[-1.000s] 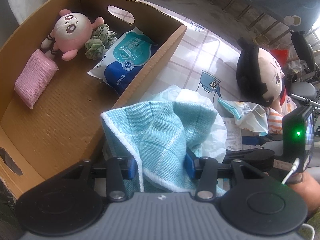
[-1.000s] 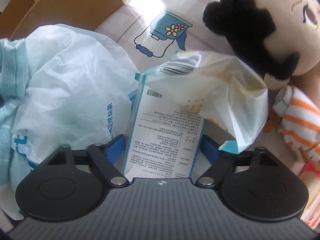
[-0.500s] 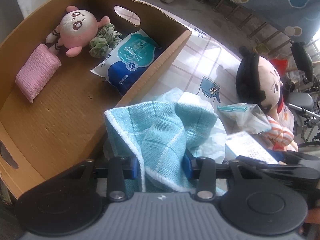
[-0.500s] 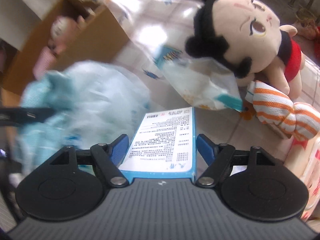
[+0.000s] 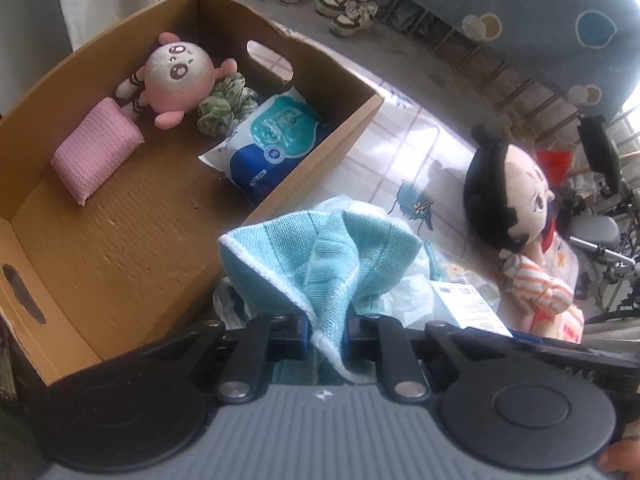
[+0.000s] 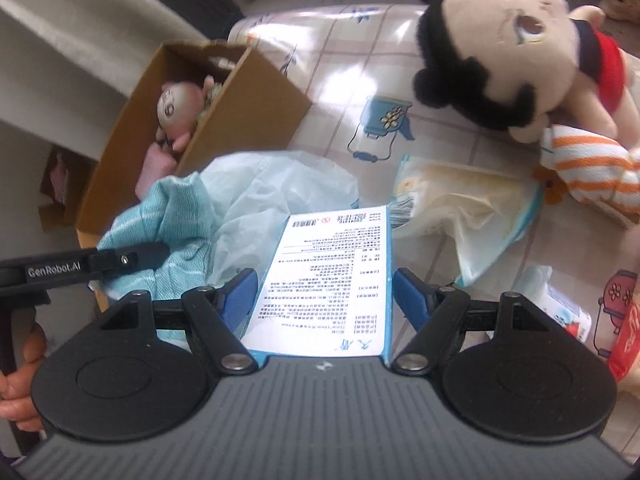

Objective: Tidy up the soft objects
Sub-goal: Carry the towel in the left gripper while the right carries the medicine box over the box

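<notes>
A tablecloth (image 6: 344, 64) with pale checks and blue prints covers the table. On it stands a cardboard box (image 5: 120, 248) holding a pink plush (image 5: 176, 76), a pink pad (image 5: 96, 148), a green scrunchie (image 5: 226, 104) and a blue pack (image 5: 276, 140). The left gripper (image 5: 326, 330) has just closed on a teal towel (image 5: 320, 256) — pinched tight, just right of the box. The right gripper (image 6: 324, 300) clasps a white printed packet (image 6: 332, 276). At two o'clock lies a big-headed doll (image 6: 516, 52).

Both wrist cameras look steeply down, close over the table. Left faces the cardboard box (image 5: 120, 216); right faces the big doll (image 6: 512, 48). Shared: box, doll, teal towel (image 5: 320, 256).
</notes>
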